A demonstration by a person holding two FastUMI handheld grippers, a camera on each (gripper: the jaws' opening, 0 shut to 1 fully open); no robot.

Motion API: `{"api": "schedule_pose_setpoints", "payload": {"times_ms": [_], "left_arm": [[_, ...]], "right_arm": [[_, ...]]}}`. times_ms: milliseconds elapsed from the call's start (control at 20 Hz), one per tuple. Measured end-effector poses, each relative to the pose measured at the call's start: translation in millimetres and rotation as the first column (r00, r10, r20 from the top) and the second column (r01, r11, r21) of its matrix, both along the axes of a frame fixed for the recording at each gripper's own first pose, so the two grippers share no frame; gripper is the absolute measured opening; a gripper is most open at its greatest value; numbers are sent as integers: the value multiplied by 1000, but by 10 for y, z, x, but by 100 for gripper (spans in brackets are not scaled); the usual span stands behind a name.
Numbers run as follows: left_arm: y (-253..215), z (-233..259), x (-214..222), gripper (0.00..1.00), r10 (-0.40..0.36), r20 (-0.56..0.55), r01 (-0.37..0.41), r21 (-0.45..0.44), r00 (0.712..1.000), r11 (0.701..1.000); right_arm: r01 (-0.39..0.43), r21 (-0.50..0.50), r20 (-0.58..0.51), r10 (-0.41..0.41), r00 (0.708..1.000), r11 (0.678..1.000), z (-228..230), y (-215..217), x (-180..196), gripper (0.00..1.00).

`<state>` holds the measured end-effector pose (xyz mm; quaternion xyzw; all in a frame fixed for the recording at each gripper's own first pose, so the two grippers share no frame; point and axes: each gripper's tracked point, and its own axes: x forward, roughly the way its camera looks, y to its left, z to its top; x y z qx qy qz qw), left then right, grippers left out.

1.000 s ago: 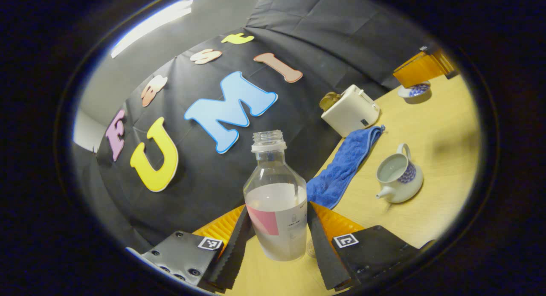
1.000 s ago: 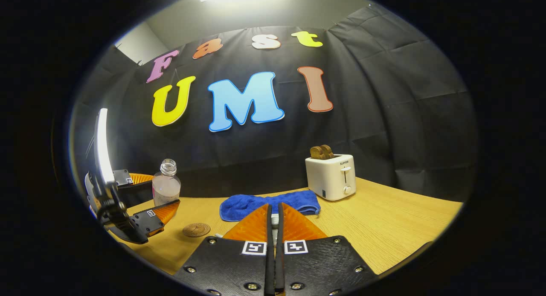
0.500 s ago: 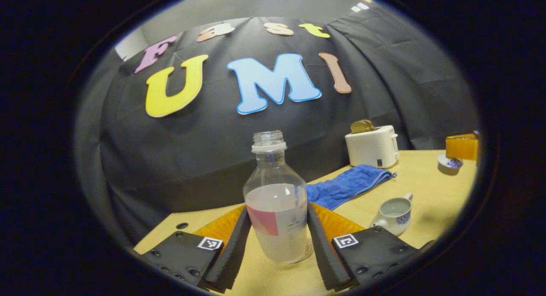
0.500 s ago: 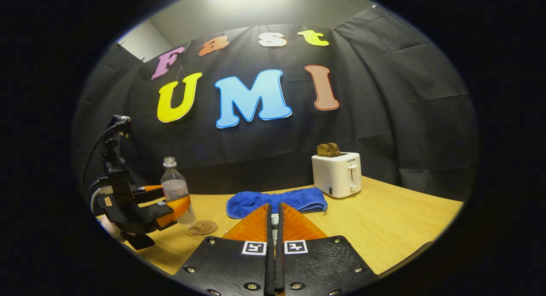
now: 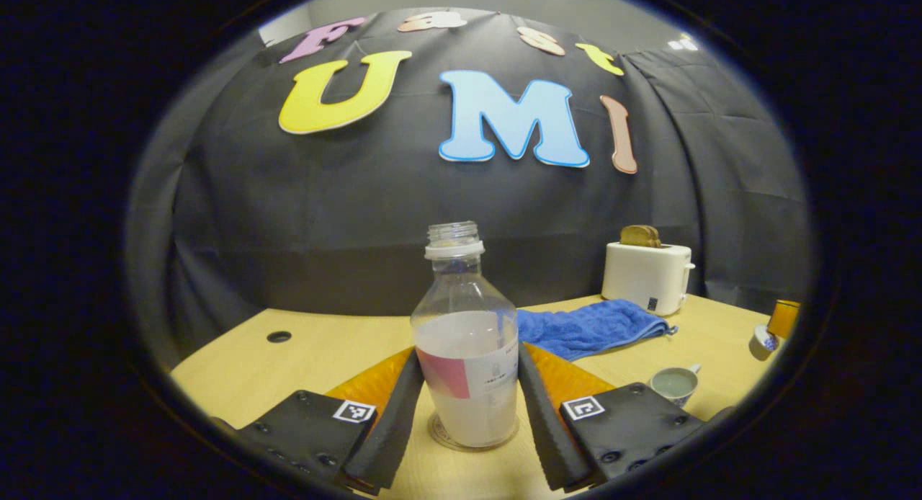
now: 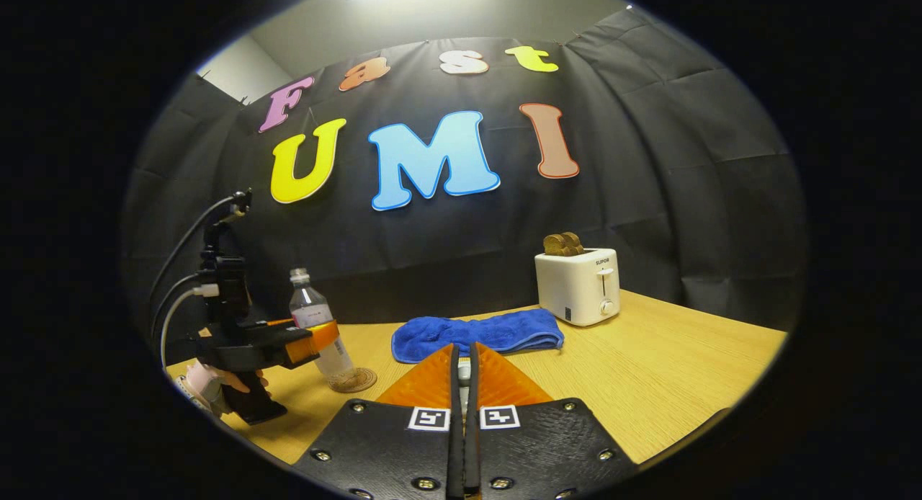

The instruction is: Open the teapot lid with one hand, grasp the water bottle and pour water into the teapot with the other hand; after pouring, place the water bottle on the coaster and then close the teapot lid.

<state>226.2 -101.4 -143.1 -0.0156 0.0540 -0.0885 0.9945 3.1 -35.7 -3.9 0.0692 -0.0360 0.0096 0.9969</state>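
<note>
In the left gripper view, the left gripper (image 5: 468,413) is clamping the water bottle (image 5: 466,341), both fingers pressing its sides. One second ago the bottle was tilted above the table; now it is standing upright on the coaster (image 5: 439,435), its cap off and about half full. To the right, the blue towel (image 5: 587,327), toaster (image 5: 647,275) and open teapot (image 5: 673,383) are resting on the table (image 5: 317,345). In the right gripper view, the right gripper (image 6: 464,370) is keeping its fingers nearly together on something pale, apparently the lid, though this cannot be confirmed.
</note>
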Motion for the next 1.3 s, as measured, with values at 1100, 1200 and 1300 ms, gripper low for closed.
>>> {"api": "schedule_pose_setpoints", "payload": {"times_ms": [1100,1200,1300], "left_arm": [[-13,-51,109,100,23,-15,-23,22,1000,999],[-13,-38,55,100,28,-23,-27,38,999,999],[-3,-27,-10,100,30,-36,-29,41,999,999]], "right_arm": [[16,29,-36,-15,999,999,-146,-125,105,1],[13,25,-30,-12,999,1000,-97,-116,112,1],[-6,28,-21,6,1000,1000,-24,-58,140,1]]}}
